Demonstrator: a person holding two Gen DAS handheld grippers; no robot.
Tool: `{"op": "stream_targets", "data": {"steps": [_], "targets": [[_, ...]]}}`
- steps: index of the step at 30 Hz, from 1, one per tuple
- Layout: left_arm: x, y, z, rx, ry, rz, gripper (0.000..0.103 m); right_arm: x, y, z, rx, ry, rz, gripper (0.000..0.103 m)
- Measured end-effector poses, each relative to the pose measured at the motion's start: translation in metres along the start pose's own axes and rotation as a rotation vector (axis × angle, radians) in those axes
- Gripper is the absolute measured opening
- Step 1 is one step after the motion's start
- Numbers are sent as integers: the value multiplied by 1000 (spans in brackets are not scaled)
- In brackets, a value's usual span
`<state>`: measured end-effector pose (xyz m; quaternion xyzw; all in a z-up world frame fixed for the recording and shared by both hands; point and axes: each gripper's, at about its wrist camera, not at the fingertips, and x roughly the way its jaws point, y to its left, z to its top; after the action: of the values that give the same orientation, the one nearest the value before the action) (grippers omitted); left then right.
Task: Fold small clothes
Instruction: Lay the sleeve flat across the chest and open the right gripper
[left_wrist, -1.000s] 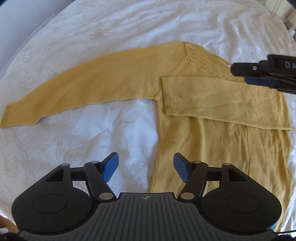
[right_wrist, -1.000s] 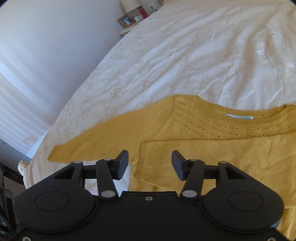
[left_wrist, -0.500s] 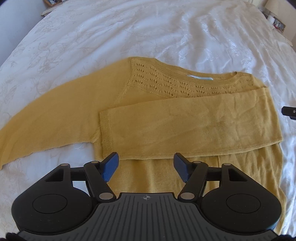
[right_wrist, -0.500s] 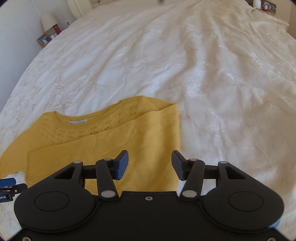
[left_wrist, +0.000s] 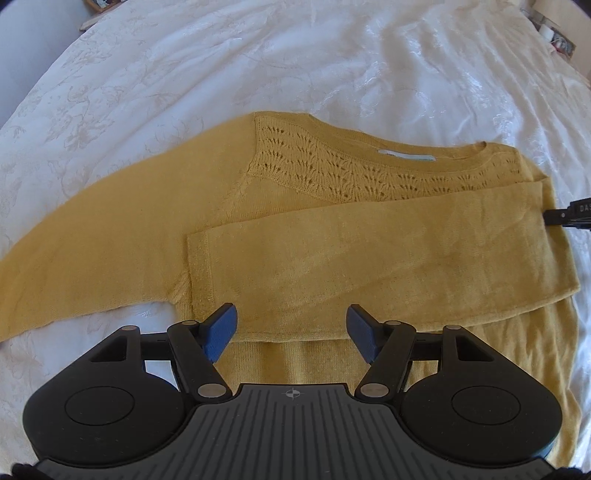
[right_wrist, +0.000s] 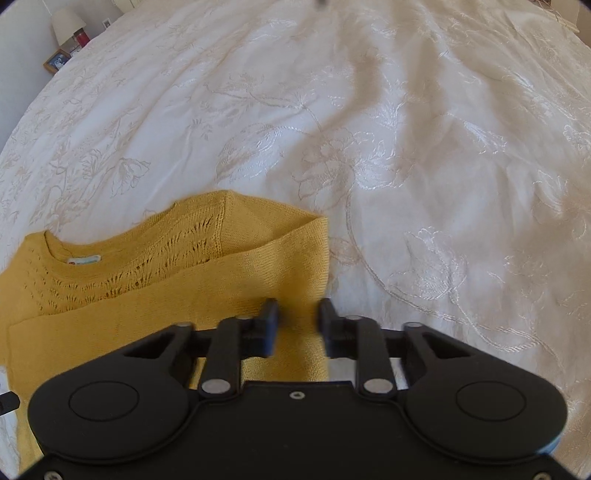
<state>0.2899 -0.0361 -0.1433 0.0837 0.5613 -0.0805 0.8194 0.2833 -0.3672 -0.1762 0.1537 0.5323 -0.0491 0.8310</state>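
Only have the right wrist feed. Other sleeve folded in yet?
Observer: No. The unfolded sleeve lies spread flat on the white bedspread, out to the side of the yellow sweater.
Operator: Left gripper?
Observer: The left gripper is open with nothing between its fingers. It is over the lower edge of the folded sleeve.
Operator: How far across does the folded one reach?
Observer: Its cuff ends about at the armpit of the unfolded sleeve.
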Motion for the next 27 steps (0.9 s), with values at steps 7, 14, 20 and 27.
{"op": "stream_targets", "data": {"steps": [7,14,20,27], "targets": [[13,-14,9,19,-46,-19,64,-17,-20,-1,13,-20,-78,8],[57,-27,13,70,5,34,66,-9,-27,-1,70,-17,-56,19],[68,-23,15,47,-1,46,84,-36,-13,-8,10,-102,-68,50],[80,-12,17,10,9,58,103,-28,-6,-39,-43,-22,-82,52]]}}
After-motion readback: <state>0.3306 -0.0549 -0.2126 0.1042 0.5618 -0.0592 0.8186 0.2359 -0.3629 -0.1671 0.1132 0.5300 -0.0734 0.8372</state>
